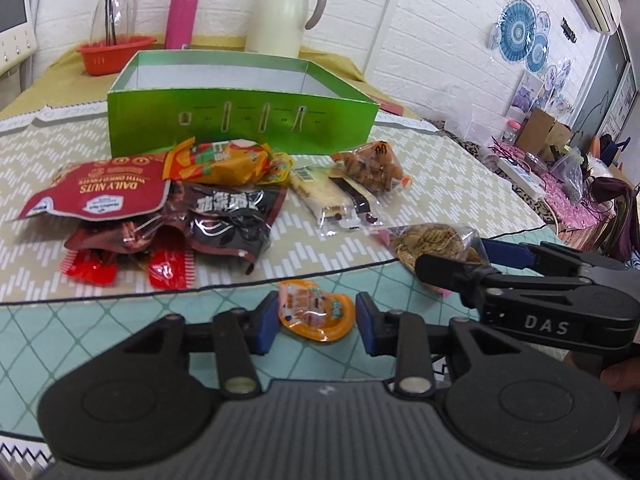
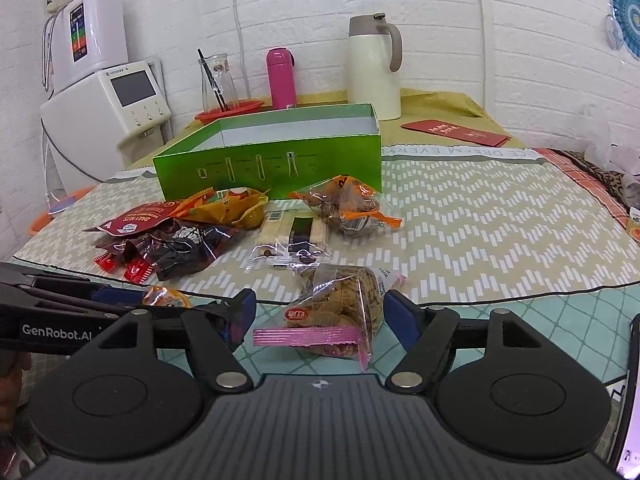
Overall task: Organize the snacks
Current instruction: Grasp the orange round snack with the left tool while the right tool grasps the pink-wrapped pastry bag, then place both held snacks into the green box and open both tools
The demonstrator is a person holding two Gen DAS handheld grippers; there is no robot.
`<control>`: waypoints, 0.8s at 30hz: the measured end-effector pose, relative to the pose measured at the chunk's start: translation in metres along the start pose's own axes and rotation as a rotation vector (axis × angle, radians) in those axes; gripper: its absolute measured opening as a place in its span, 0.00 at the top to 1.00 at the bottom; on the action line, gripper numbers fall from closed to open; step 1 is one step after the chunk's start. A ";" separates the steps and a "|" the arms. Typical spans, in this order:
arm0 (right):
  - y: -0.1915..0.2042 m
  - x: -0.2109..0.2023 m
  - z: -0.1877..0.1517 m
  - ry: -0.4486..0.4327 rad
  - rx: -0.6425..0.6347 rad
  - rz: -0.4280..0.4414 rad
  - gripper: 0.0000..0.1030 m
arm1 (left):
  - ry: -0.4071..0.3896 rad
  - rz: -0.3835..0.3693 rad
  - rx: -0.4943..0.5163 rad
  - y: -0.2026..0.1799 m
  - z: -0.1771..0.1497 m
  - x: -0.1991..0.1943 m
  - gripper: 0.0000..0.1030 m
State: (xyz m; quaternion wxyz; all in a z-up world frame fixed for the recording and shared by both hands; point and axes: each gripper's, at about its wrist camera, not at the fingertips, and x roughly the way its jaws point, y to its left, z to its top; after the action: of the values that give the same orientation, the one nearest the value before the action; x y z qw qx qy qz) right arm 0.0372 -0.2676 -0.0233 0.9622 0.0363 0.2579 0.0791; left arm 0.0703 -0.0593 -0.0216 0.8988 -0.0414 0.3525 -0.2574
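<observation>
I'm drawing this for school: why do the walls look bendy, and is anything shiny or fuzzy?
Left wrist view: the fisheye lens curves the brick wall lines, the dark snack packets show white glare streaks, and the green box looks slightly soft. Right wrist view: the wall seams bow outward the same way, light glints on the cookie bag, and the corners go dark.

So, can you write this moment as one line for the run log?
left gripper: open around orange packet | right gripper: open around cookie bag | green box: nothing seen inside
</observation>
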 end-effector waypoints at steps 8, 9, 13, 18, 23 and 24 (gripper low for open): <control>0.004 0.003 -0.001 -0.007 -0.006 -0.054 0.38 | -0.019 -0.032 -0.009 0.003 -0.002 -0.006 0.70; 0.005 0.001 0.000 -0.011 -0.014 -0.047 0.41 | -0.026 -0.037 -0.009 0.003 -0.002 -0.009 0.70; 0.015 -0.013 0.010 -0.055 -0.049 -0.025 0.43 | -0.084 -0.072 -0.007 0.004 0.009 -0.029 0.70; 0.026 -0.022 0.039 -0.139 -0.078 0.038 0.43 | -0.194 -0.042 0.015 0.012 0.044 -0.055 0.70; 0.038 -0.019 0.075 -0.232 -0.120 0.087 0.43 | -0.271 0.016 0.016 0.029 0.084 -0.065 0.70; 0.040 -0.016 0.082 -0.243 -0.125 0.098 0.43 | -0.281 0.030 0.014 0.033 0.091 -0.065 0.70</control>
State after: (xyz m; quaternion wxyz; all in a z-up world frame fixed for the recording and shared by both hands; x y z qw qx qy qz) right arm 0.0590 -0.2337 0.0602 0.9818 -0.0017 0.1319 0.1368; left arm 0.1042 -0.0090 0.0779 0.9433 -0.0656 0.2219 -0.2379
